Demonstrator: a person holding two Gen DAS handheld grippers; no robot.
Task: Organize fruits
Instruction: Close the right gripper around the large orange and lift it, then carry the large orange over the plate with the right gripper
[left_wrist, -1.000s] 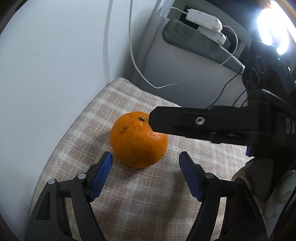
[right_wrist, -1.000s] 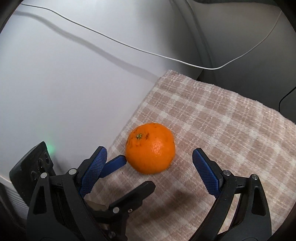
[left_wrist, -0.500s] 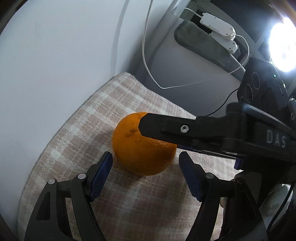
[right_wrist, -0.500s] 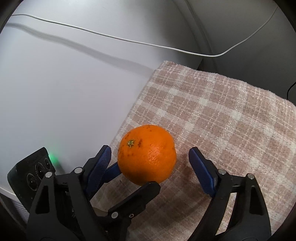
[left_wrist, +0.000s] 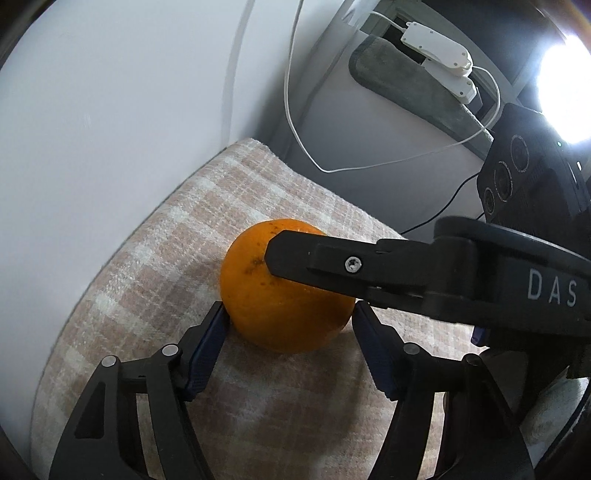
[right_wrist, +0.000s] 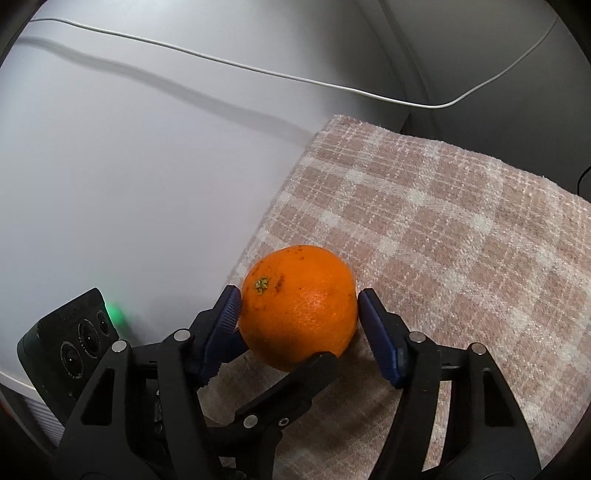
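Orange (right_wrist: 299, 306) on the checked towel (right_wrist: 461, 229), both hand-held grippers closing on it: right hand-held gripper (right_wrist: 299, 314) pads touching both sides, left hand-held gripper (left_wrist: 288, 332) likewise. Grasp step; next, probably one releases before lifting.

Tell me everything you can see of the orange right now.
The orange is round with dimpled, bright skin, a few dark specks and a small green stem scar facing up and left. It sits near the edge of the checked towel. Both the right gripper and left gripper bracket it, jaws closing, blue pads at its sides.
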